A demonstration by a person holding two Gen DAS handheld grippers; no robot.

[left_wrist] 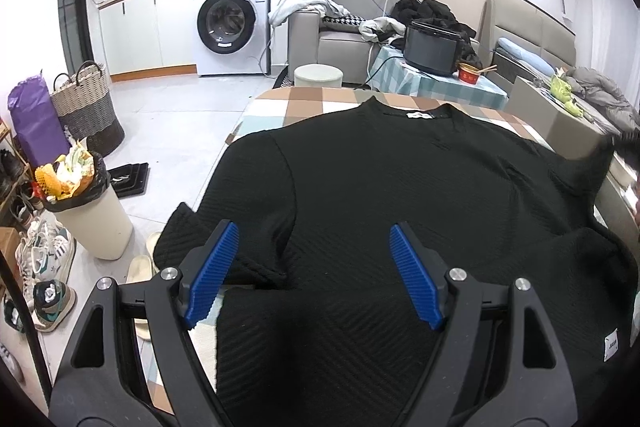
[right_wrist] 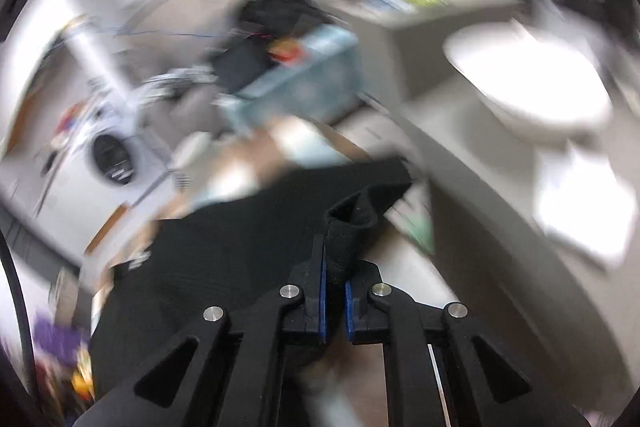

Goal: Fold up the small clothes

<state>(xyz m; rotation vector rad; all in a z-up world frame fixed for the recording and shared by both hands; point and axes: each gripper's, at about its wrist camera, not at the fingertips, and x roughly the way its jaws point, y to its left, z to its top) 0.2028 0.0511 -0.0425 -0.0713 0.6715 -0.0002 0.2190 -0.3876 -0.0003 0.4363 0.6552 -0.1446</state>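
A black long-sleeved top lies spread on a checked table, collar at the far side, its bottom hem folded up near me. My left gripper is open and empty, hovering over the top's near left part beside the left sleeve. In the blurred right wrist view my right gripper is shut on a bunched piece of the black top, at the cloth's right edge, lifted off the table.
A full bin, shoes and baskets stand on the floor at left. A washing machine, sofa, stool and a side table with a black pot are beyond the table.
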